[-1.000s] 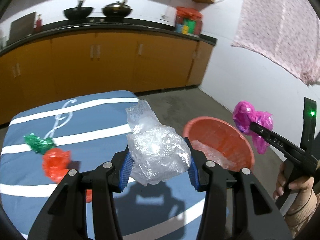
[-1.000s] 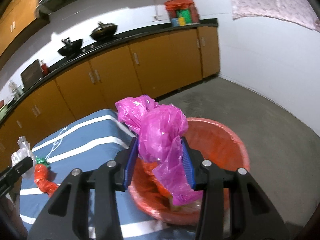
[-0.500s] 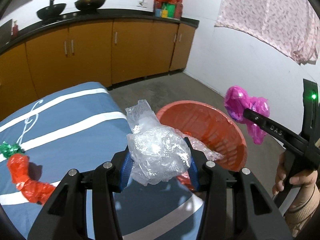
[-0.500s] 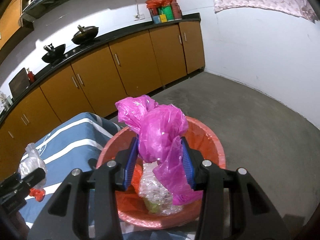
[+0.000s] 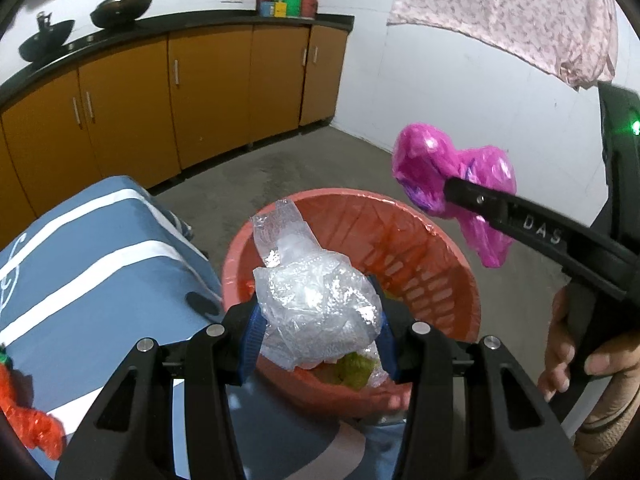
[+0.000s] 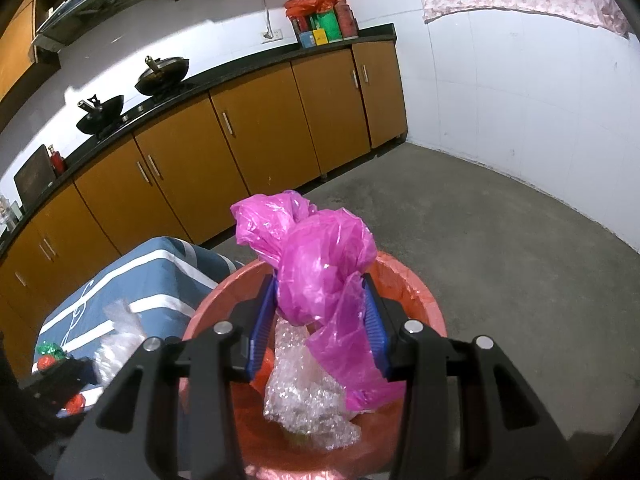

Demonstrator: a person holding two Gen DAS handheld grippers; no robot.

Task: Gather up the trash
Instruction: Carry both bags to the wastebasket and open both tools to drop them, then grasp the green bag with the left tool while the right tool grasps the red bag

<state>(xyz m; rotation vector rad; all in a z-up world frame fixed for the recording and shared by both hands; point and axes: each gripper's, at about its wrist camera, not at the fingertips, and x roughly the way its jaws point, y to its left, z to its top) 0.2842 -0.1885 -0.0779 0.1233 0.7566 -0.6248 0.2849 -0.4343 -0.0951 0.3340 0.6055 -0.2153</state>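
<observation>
My left gripper (image 5: 318, 332) is shut on a crumpled clear plastic bag (image 5: 312, 304) and holds it over the near rim of the orange-red basket (image 5: 432, 256). My right gripper (image 6: 318, 324) is shut on a crumpled pink plastic bag (image 6: 320, 268) above the same basket (image 6: 424, 304); it shows in the left wrist view (image 5: 448, 188) to the right of the basket. Clear plastic wrap (image 6: 308, 400) and something yellow-green (image 5: 354, 368) lie inside the basket. Red plastic trash (image 5: 24, 412) lies on the blue striped surface (image 5: 100, 264) at the left.
Orange kitchen cabinets (image 6: 256, 144) under a black counter run along the back wall. Two woks (image 6: 162, 70) stand on the counter. The floor (image 6: 500, 248) right of the basket is bare grey concrete. A pink patterned cloth (image 5: 508, 12) hangs at the upper right.
Both grippers have moved right from over the blue surface to over the basket, each still holding its bag. The red and green trash has slid to the left edge of view.
</observation>
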